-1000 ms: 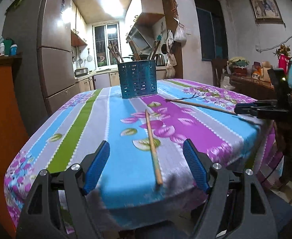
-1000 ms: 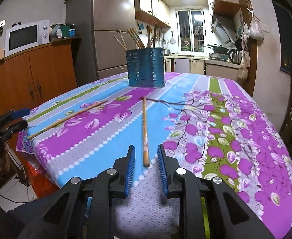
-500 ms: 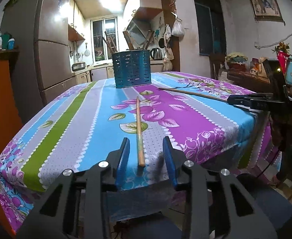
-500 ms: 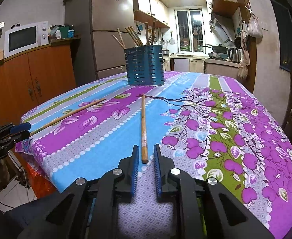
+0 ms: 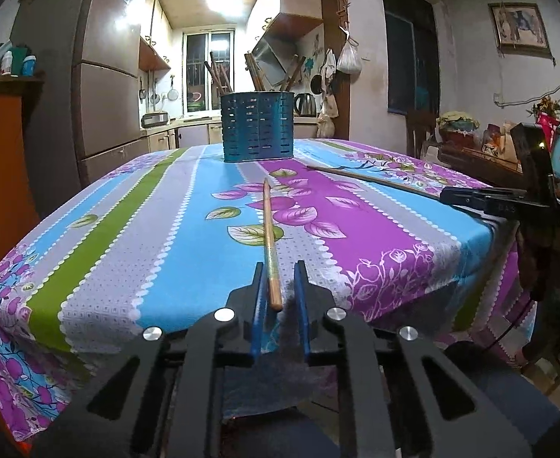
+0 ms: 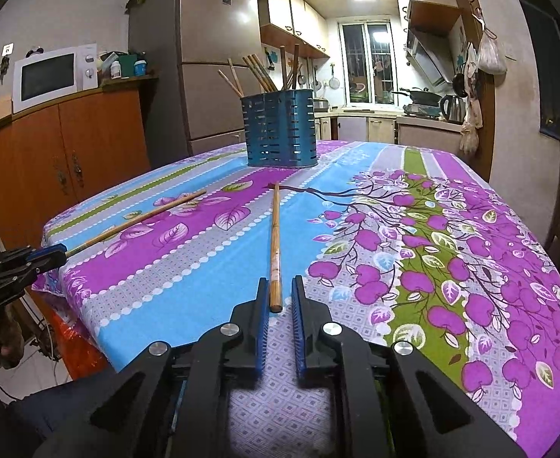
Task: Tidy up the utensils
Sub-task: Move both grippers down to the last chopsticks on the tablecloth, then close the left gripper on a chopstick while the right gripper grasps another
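Between your left gripper's (image 5: 279, 280) nearly closed fingers the chopstick (image 5: 269, 236) lies lengthwise toward the blue holder (image 5: 257, 129), likewise your right gripper (image 6: 280, 294), neither visibly clamped.

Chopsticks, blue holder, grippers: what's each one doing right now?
Left chopstick: lying flat on the tablecloth, pointing at the holder.
Right chopstick: lying flat too.
Blue utensil holder: upright, several chopsticks standing inside.
Left hand-held gripper: nearly closed around the left chopstick's near end, small gap showing.
Right hand-held gripper: the same, around the right chopstick's end.
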